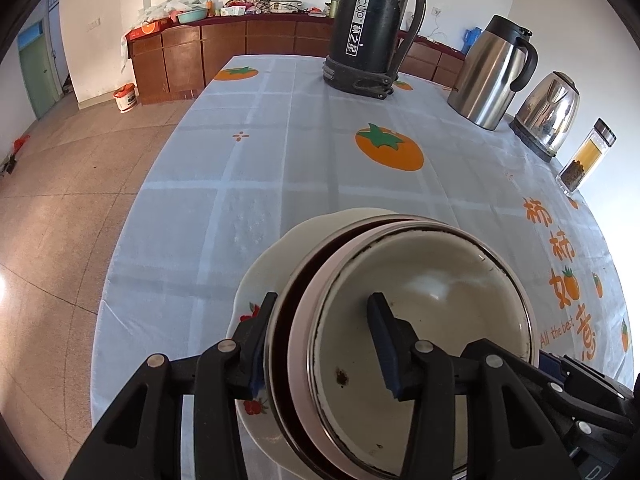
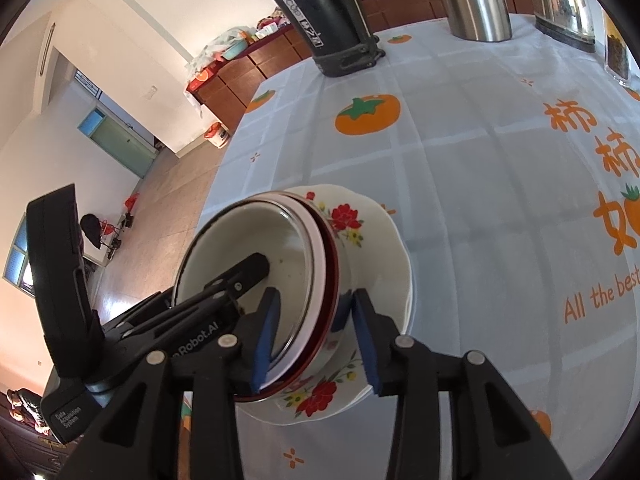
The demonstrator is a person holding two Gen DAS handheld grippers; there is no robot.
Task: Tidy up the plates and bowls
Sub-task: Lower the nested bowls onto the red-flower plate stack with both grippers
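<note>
Left claw (image 1: 324, 340): one blue pad outside the stack's left wall, the other inside the enamel bowl; it straddles the rims, but whether the pads press them cannot be told.
Floral plate (image 1: 256, 276): white, scalloped, red flowers; bottom of the stack, resting on the surface (image 1: 280, 152) near its front edge.
Dark-rimmed bowl (image 1: 280, 332): sits on the plate, nested under a pink bowl (image 1: 298, 336).
Enamel bowl (image 1: 432, 292): cream, chipped dark rim; topmost, nested inside the pink one.
Right claw (image 2: 314, 340): left pad inside the enamel bowl, right pad outside the stack on the plate; pads straddle the bowl walls, contact unclear.
Black flask (image 1: 368, 24): upright at the far side; label reads "SCUP" with Chinese characters.
Steel jug (image 1: 492, 72), kettle (image 1: 548, 112), tea bottle (image 1: 588, 156): standing in a row along the right edge.
Tablecloth writing: orange Chinese characters and "All the best"; persimmon prints.
Left claw body, seen from the right wrist: "Robot.AI", "Data Acquisition System".
</note>
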